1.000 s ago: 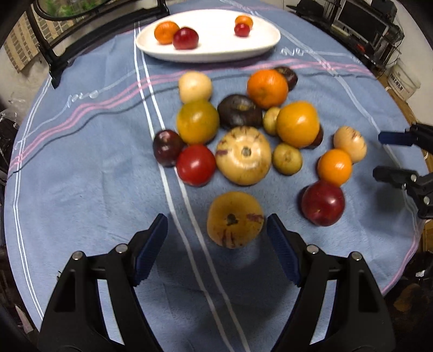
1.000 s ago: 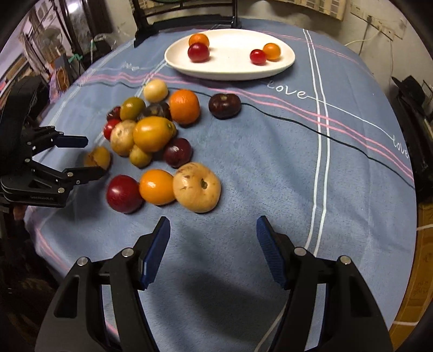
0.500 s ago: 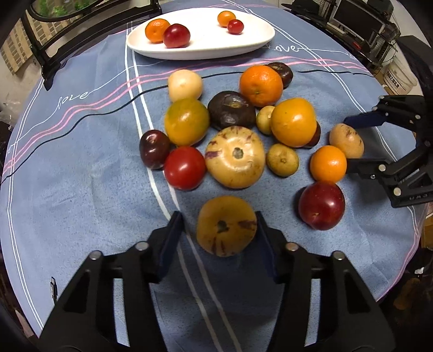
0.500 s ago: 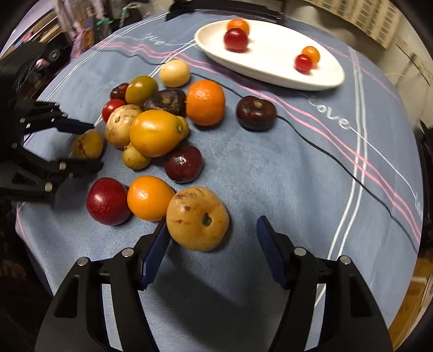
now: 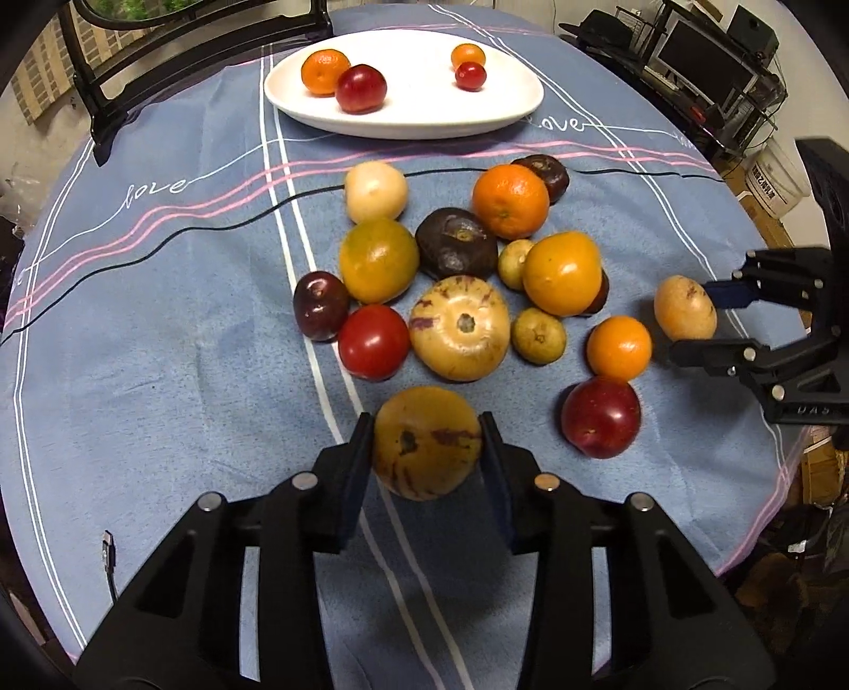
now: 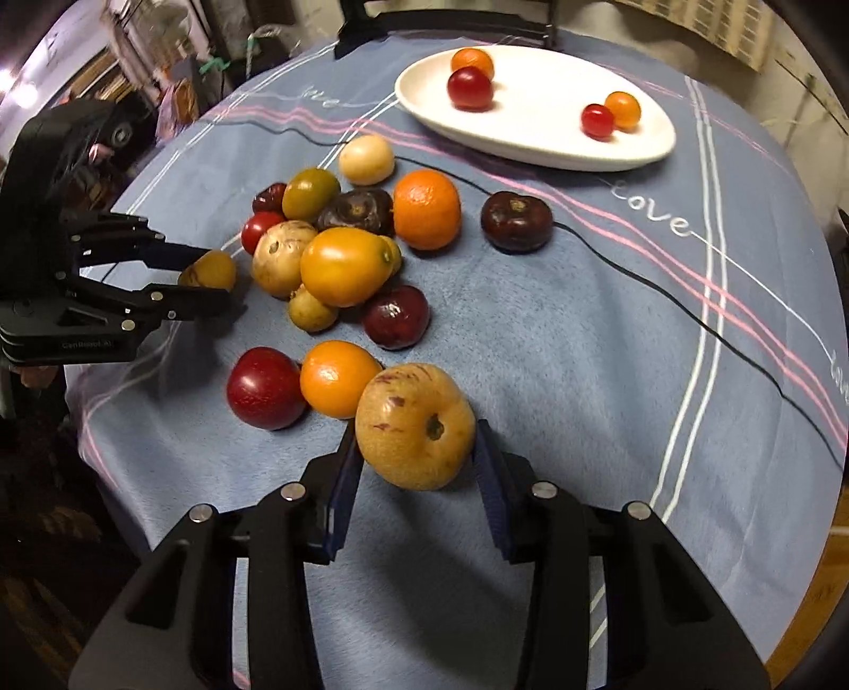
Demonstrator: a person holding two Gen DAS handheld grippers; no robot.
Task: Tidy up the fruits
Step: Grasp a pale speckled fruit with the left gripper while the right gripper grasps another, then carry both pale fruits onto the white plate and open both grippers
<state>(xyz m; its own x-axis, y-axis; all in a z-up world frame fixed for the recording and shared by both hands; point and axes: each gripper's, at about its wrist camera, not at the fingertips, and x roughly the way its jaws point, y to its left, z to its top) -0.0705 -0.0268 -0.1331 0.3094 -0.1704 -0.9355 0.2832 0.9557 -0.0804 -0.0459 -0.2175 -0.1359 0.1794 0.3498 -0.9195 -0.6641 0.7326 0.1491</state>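
My left gripper (image 5: 427, 443) is shut on a yellow-brown pepino melon (image 5: 424, 440) at the near edge of the fruit pile. It also shows in the right wrist view (image 6: 209, 270), between the left gripper's fingers. My right gripper (image 6: 416, 459) is shut on a pale yellow pepino melon (image 6: 414, 424) with purple flecks; the same melon shows in the left wrist view (image 5: 684, 307). A white oval plate (image 5: 499, 114) at the far side holds two orange fruits and two red ones. Several loose fruits lie between, among them a large striped pepino (image 5: 459, 328).
A red plum (image 6: 265, 387) and an orange (image 6: 337, 378) lie just left of my right gripper. A dark plum (image 6: 516, 220) lies apart, toward the plate. A black chair frame (image 5: 159, 48) stands behind the table. The table edge drops off near both grippers.
Both grippers moved forward and closed: the left onto the yellow-brown pepino, the right onto the pale yellow one. Both were wide open a second ago.
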